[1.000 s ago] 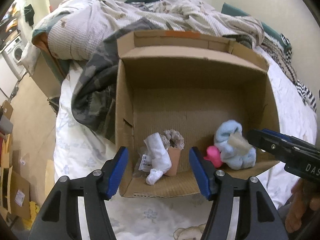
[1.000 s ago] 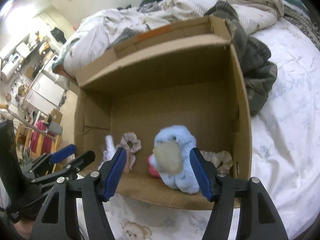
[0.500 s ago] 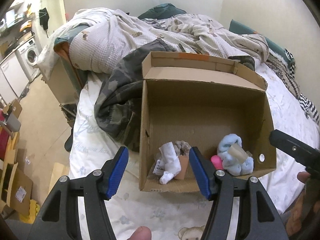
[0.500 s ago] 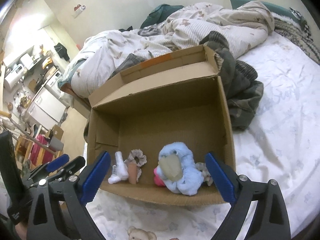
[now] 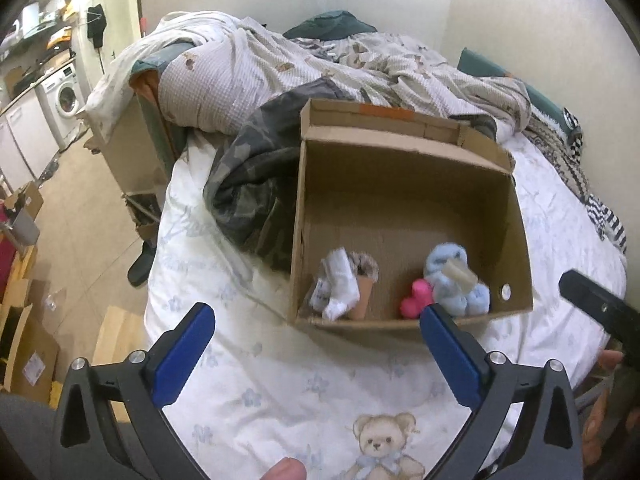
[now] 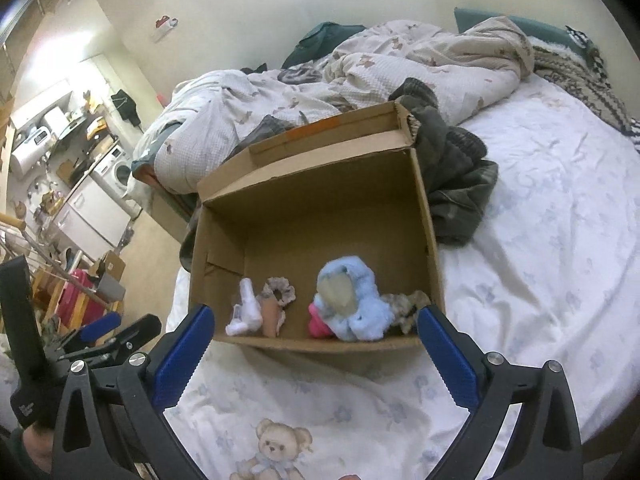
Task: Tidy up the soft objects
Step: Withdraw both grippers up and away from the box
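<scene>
An open cardboard box [image 5: 516, 216] [image 6: 424, 216] stands on the bed. Along its near wall lie a white soft toy [image 5: 338, 284] [image 6: 246, 312], a brown cone toy with a frilly top [image 5: 364, 280] [image 6: 274, 306], a pink toy [image 5: 418, 298] [image 6: 318, 324] and a light blue plush [image 5: 456, 280] [image 6: 352, 300]. A mottled grey soft piece [image 6: 406, 306] lies at the box's right corner. My left gripper [image 5: 318, 344] is open and empty, above the sheet in front of the box. My right gripper [image 6: 314, 346] is open and empty, also in front of the box.
A white floral sheet with a teddy bear print [image 5: 380, 444] covers the bed. A crumpled duvet [image 5: 248, 68] and a dark camouflage garment [image 5: 248, 188] lie behind and left of the box. The floor with cartons [image 5: 24, 344] lies beyond the bed's left edge.
Both grippers have pulled back and up away from the box, and both have opened wider. The toys in the box have not moved.
</scene>
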### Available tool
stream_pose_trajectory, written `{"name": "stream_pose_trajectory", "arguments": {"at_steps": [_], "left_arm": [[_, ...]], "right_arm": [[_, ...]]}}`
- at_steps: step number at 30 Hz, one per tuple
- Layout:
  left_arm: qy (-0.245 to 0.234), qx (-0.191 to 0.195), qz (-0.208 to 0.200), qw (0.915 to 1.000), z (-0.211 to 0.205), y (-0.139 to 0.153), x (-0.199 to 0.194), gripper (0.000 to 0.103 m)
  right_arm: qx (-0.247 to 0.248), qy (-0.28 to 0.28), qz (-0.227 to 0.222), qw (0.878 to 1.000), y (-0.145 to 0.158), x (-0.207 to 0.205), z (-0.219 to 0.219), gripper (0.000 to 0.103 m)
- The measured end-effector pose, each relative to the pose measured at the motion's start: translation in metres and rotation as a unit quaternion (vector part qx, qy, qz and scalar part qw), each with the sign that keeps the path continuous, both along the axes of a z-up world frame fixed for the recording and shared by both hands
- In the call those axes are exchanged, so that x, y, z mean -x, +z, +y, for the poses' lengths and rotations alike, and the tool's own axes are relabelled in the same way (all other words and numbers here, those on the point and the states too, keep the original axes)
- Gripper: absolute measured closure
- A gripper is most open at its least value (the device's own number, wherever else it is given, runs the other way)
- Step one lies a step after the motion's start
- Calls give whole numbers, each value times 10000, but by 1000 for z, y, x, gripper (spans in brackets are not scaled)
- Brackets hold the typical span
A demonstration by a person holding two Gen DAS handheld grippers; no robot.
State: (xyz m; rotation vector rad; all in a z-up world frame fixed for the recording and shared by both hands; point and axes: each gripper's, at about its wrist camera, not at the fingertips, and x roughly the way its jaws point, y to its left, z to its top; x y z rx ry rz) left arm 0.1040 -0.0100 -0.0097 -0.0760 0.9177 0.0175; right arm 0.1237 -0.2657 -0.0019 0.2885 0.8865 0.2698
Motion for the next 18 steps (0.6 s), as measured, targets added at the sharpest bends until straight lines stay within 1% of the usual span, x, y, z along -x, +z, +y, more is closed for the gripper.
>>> {"name": "stream_pose_trajectory", "arguments": {"at_steps": [3,7,10,12,14,18], "left_arm": [[12,-103,-66,9999,-4,-2,13,1],[-47,-69,-180,9998,-7,-3,22,1],[-93,-248,-174,9995,-13,-10,19,1],[-113,-186,-156,9996,-12,-12,16,1],[-117,-113,-209,9996,-10,-10,16,1],[-23,-174,-327,9993,-7,-6,16,1]], "right_arm": [[-9,-146,-28,9999,-1,12,-3,0],[-128,-219,-51,9997,-7,23,-2,0],[116,-222,-272,9993,-7,22,4,0],[315,-183,-392,9986,-8,20,8,0],[444,-167,-388,9981,-11,17,11,0],[588,-157,-298,9977,-17,14,15,0]]}}
